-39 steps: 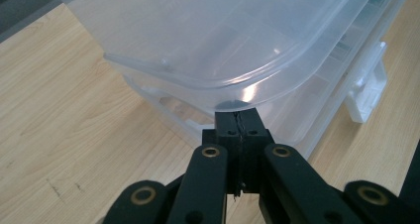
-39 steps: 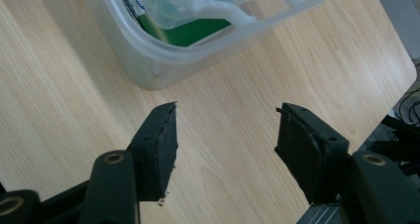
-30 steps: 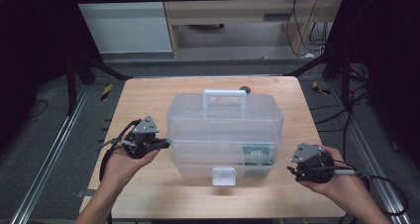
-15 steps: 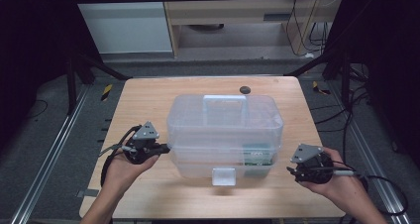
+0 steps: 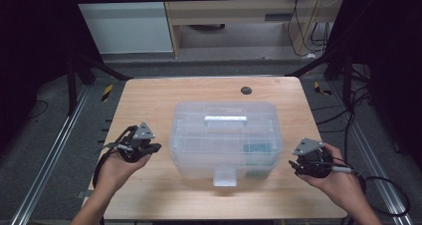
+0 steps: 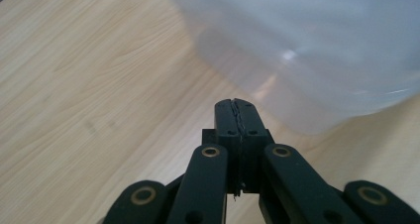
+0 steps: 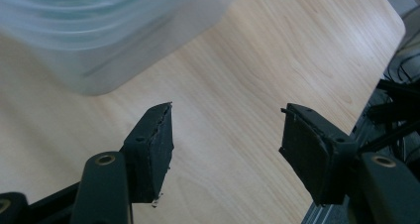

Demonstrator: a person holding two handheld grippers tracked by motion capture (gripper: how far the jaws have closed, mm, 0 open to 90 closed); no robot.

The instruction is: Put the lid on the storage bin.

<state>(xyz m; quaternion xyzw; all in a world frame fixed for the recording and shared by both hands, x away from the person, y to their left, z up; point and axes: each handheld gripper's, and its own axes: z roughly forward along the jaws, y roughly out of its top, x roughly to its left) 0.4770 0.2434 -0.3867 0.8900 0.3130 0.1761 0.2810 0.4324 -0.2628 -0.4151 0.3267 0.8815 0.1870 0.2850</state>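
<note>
A clear box [image 5: 226, 138] sat mid-table [image 5: 149, 100]. The left gripper [image 5: 155, 147], jaws pressed together, hovered beside it; the right gripper [image 5: 291, 166], jaws spread and just opening, held nothing

Storage box [image 5: 226, 138] sits mid-table [image 5: 149, 98], between both claws.

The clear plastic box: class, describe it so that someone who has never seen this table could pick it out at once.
Start at the wooden table. In its middle, between the left hand-held gripper and the right hand-held gripper, stands the clear plastic box. It is by far the biggest thing there, see-through, with a carry handle on its lid and a front latch.
</note>
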